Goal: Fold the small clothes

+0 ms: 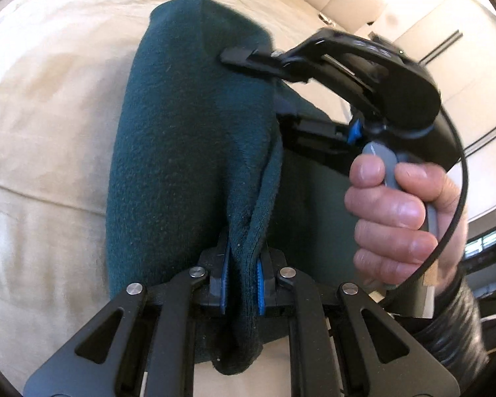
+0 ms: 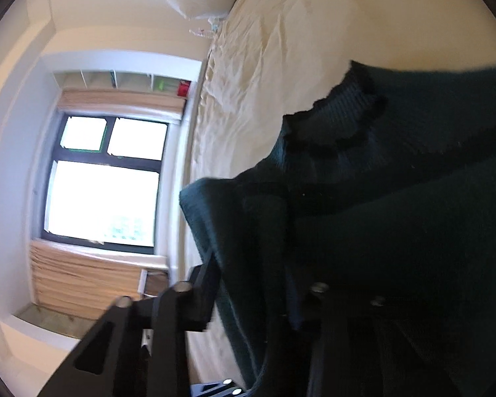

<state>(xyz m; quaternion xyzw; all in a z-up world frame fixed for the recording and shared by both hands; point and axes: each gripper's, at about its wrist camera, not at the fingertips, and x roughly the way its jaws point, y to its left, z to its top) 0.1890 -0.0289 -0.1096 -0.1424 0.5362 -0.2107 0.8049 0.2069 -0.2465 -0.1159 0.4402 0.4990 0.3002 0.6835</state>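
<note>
Clearly my left gripper (image 1: 243, 276) pinches the soft, limp green garment (image 1: 188, 125); my right gripper (image 1: 248, 58) clamps its upper-right edge.

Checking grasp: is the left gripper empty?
No, the left gripper is shut on a bunched fold of the green garment.

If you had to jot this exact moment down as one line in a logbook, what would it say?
left gripper: shut on dark green garment | right gripper: shut on garment's far edge | surface: cream bedsheet | fold: unfinished
</note>
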